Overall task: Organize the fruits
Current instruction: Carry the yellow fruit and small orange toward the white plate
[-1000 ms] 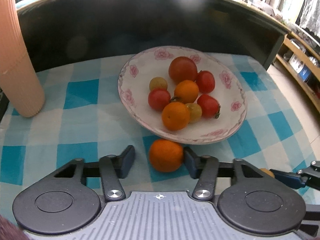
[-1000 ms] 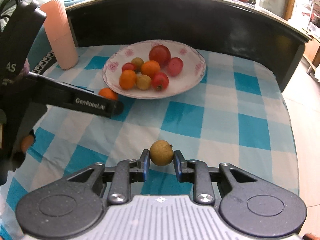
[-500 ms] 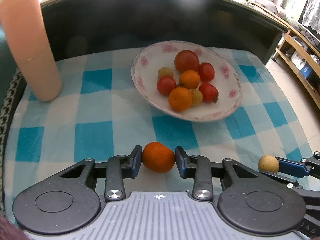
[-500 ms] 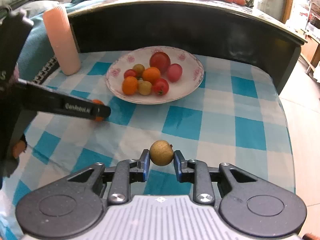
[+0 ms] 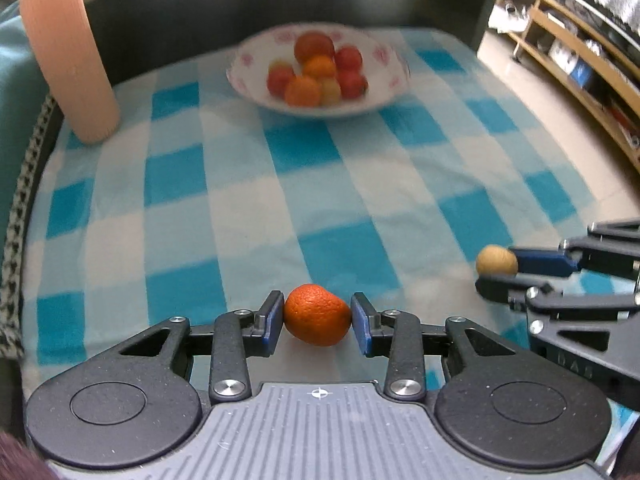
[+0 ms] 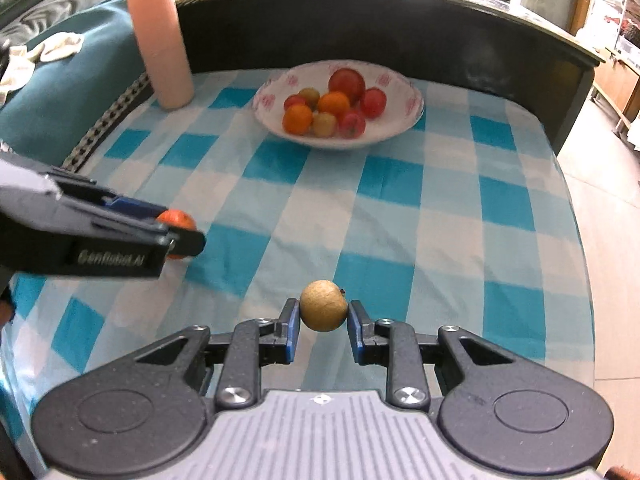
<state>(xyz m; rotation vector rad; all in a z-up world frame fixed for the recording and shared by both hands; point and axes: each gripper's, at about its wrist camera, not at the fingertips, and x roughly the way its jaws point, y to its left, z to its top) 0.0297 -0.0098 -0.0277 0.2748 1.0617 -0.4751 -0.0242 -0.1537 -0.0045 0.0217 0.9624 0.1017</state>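
My left gripper (image 5: 317,309) is shut on a small orange mandarin (image 5: 316,318), held just above the blue-and-white checked cloth (image 5: 340,184). A round tan longan (image 6: 323,311) is pinched in my right gripper (image 6: 323,322), which is shut on it. In the left wrist view the right gripper (image 5: 495,271) and its longan (image 5: 496,260) show at the right edge. The left gripper (image 6: 182,236) and mandarin (image 6: 178,218) appear at the left of the right wrist view. At the far side stands a flowered white plate (image 6: 412,114) that holds several tomatoes and mandarins, well away from both grippers.
A tall ribbed pink cup (image 6: 162,44) stands at the far left corner of the cloth. A dark raised wall (image 5: 280,0) runs behind the plate. A teal blanket (image 6: 60,92) lies to the left. The floor and wooden shelves (image 5: 580,60) are to the right.
The left gripper closed on the mandarin beside the plate and drew back with it. The right gripper, still holding the longan, also drew back, so the plate looks farther off in both views.
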